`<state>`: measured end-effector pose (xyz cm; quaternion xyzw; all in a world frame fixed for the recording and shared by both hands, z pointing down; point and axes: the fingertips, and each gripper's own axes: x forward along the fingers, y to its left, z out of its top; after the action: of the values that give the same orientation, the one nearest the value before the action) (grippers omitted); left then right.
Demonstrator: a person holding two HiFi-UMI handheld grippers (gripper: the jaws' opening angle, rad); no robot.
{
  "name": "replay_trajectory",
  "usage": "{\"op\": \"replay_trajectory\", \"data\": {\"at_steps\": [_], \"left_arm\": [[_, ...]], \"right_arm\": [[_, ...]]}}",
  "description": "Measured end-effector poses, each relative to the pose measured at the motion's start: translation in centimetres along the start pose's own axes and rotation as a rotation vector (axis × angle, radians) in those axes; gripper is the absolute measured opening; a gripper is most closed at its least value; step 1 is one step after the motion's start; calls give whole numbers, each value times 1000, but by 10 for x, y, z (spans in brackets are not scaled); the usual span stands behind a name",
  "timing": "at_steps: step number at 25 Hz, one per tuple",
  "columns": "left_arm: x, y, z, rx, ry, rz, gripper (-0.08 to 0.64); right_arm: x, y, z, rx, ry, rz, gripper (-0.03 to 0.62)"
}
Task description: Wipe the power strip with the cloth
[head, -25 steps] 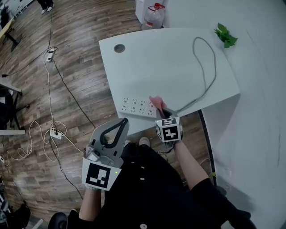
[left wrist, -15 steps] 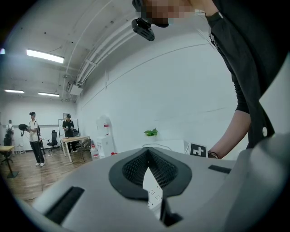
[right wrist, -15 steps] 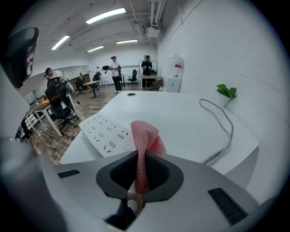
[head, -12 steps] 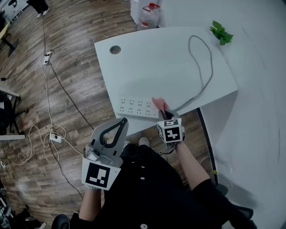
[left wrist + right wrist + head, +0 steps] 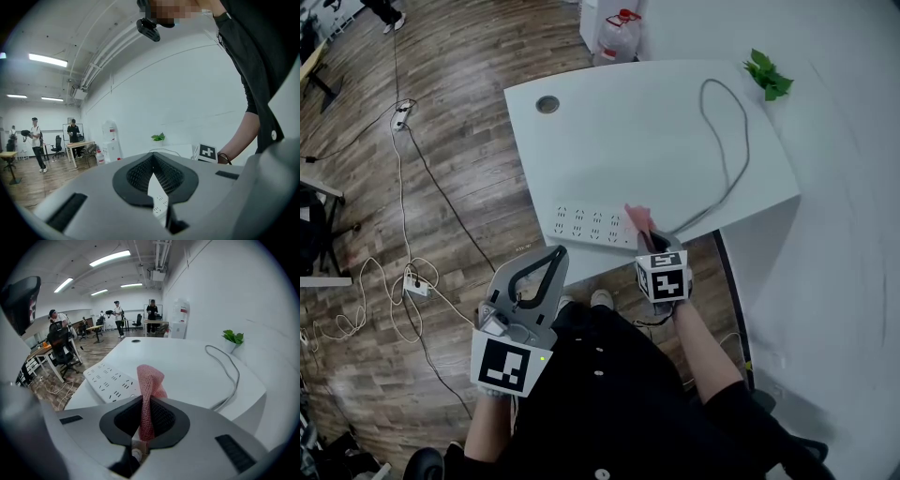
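Cloth point(image 5: 149, 385): pink, clamped between right gripper point(image 5: 144, 417) jaws. Power strip point(image 5: 586, 225): on worktop point(image 5: 628, 131) near edge, long axis crosswise, just left of cloth. Left gripper point(image 5: 553, 259): closed, empty, farther off.

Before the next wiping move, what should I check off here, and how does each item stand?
1. Cloth gripped: ok. The right hand-held gripper is shut on it, and the pink fabric sticks out past the tips.
2. Cloth touching the power strip: cannot tell. It sits at the strip's right end.
3. Strip lying flat on the table: ok, near the front edge.
4. Sockets free of plugs: ok.
5. Left hand-held gripper out of the way: ok. It is shut, empty and short of the table.
6. Cable off the strip's top: ok. It loops away to the right.
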<state>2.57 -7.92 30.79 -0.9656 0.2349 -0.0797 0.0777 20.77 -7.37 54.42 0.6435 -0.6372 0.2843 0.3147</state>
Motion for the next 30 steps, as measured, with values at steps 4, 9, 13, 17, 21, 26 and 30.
{"op": "replay_trajectory", "data": {"at_steps": [4, 9, 13, 17, 21, 26, 30], "left_arm": [[-2, 1, -1, 4, 1, 7, 14], [-4, 3, 3, 11, -12, 23, 14], [-8, 7, 4, 9, -11, 47, 14], [-18, 15, 1, 11, 0, 80, 14], [-31, 24, -3, 7, 20, 128, 14], [-50, 35, -12, -15, 59, 200, 14], [-64, 43, -17, -12, 76, 253, 14]], "right_arm": [[-7, 0, 11, -7, -32, -1, 54], [-19, 9, 35, -37, -82, 14, 54], [-25, 25, 58, -62, -128, 50, 54], [-28, 49, 79, -99, -166, 100, 54], [-29, 78, 94, -147, -188, 165, 54], [-21, 117, 104, -202, -194, 244, 54], [-15, 149, 109, -248, -195, 310, 54]]}}
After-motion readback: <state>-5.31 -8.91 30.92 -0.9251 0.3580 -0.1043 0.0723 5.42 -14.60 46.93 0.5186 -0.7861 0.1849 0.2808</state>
